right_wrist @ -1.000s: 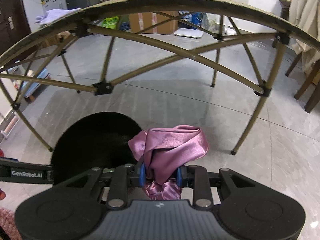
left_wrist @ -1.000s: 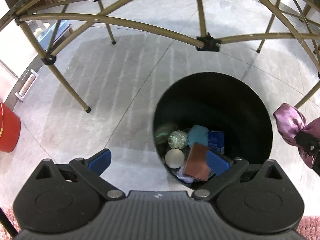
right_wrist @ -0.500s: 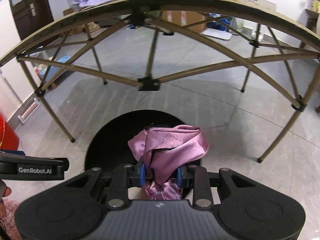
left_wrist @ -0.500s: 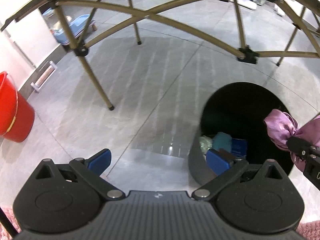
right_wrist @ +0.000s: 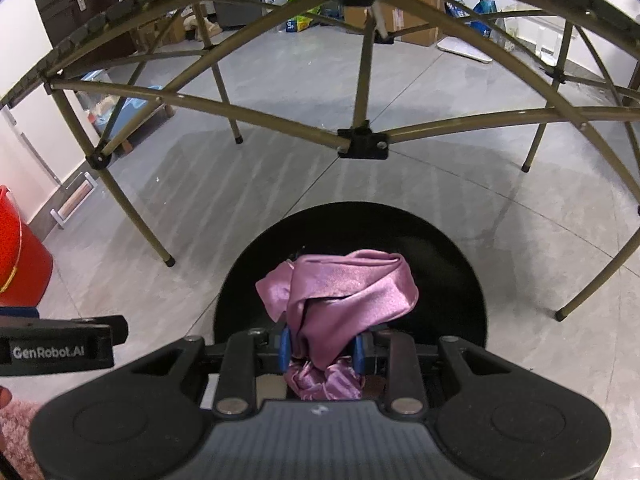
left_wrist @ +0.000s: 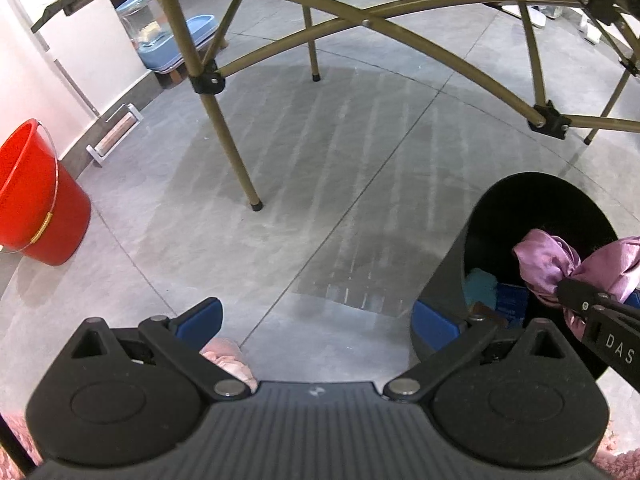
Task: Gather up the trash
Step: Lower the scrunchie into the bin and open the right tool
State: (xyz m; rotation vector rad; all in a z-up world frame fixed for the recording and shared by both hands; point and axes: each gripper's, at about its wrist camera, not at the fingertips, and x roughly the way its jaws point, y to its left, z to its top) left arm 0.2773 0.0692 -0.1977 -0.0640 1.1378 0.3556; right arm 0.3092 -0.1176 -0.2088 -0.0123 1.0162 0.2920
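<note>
A crumpled pink satin cloth point(right_wrist: 340, 292) is pinched between the blue pads of my right gripper point(right_wrist: 320, 350), which is shut on it and hangs right over the mouth of the black trash bin point(right_wrist: 460, 252). In the left wrist view the same cloth point(left_wrist: 556, 264) shows at the right, above the bin point(left_wrist: 444, 284), which holds teal and blue trash at its bottom. My left gripper point(left_wrist: 316, 320) stands open with nothing between its fingers, over bare floor to the left of the bin.
A folding table's tan metal legs point(left_wrist: 228, 136) and cross braces point(right_wrist: 362, 146) span the grey tiled floor beyond the bin. A red bucket point(left_wrist: 36, 200) stands by the left wall. Boxes and bags lie at the far back. A pink fluffy slipper point(left_wrist: 228, 364) shows below my left gripper.
The left gripper has slid left, off the bin and onto bare floor. The right gripper has carried the pink cloth from beside the bin to over its mouth.
</note>
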